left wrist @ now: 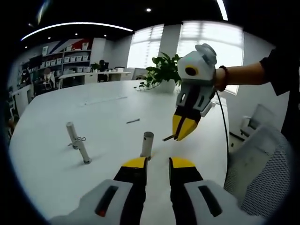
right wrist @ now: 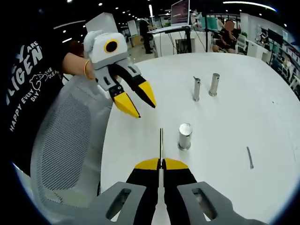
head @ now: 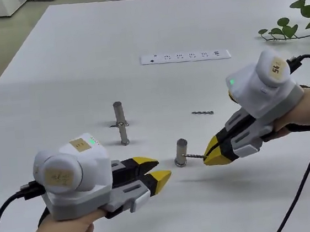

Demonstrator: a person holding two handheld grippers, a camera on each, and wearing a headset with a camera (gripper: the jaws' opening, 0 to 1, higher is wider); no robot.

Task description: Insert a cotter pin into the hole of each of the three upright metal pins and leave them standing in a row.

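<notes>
plant (head: 287, 29): cut by right edge | cotter pin (right wrist: 161, 143): rear end hidden inside right claw (right wrist: 161, 163)

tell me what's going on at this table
A person works two handheld grippers. The right gripper is shut on a cotter pin, its tip beside the nearest metal pin, not through the hole. The left gripper hovers open nearby. Two more metal pins stand farther back, and a spare cotter pin lies on the table.
</notes>
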